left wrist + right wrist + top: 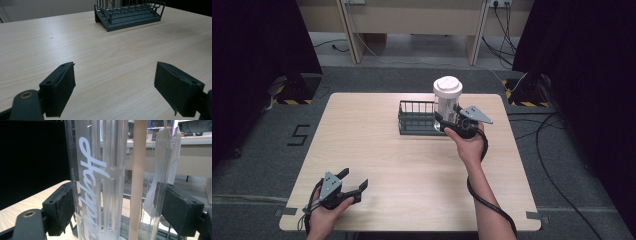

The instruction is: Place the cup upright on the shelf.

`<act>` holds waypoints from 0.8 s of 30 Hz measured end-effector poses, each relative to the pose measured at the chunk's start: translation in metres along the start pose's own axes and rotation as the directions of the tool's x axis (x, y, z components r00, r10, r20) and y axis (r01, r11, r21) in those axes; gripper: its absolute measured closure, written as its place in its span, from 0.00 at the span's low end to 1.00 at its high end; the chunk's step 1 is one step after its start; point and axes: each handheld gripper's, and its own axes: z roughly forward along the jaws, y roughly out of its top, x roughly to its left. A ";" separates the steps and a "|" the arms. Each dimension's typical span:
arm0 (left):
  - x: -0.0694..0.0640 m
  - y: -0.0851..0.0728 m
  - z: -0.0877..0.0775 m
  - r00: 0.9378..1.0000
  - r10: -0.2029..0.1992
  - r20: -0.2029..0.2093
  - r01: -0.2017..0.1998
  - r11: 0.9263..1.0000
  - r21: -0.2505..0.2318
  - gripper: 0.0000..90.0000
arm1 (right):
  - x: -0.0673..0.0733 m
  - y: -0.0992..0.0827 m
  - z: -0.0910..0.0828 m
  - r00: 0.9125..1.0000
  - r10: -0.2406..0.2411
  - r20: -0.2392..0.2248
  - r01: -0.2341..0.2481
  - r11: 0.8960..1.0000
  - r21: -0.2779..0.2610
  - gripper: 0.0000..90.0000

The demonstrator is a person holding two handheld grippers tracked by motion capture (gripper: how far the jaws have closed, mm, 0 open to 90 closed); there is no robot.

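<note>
Pale wood-grain table carries a dark wire rack toward its far edge. Over the rack's right end, the right gripper clamps a clear ribbed tumbler with a white lid, forearm stretched forward. Well nearer than the rack, the left gripper rests low, jaws apart and empty

Your left gripper hangs low over the pale wooden table, its two black jaws set wide apart with nothing between them. On the far side of the table, toward the right, stands a dark wire rack, well apart from the jaws. The pads touch nothing.
</note>
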 end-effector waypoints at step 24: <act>0.000 0.000 0.000 1.000 -0.003 0.003 0.003 1.000 0.003 0.18 | -0.021 0.020 0.041 0.999 0.032 0.035 -0.032 0.999 0.004 0.21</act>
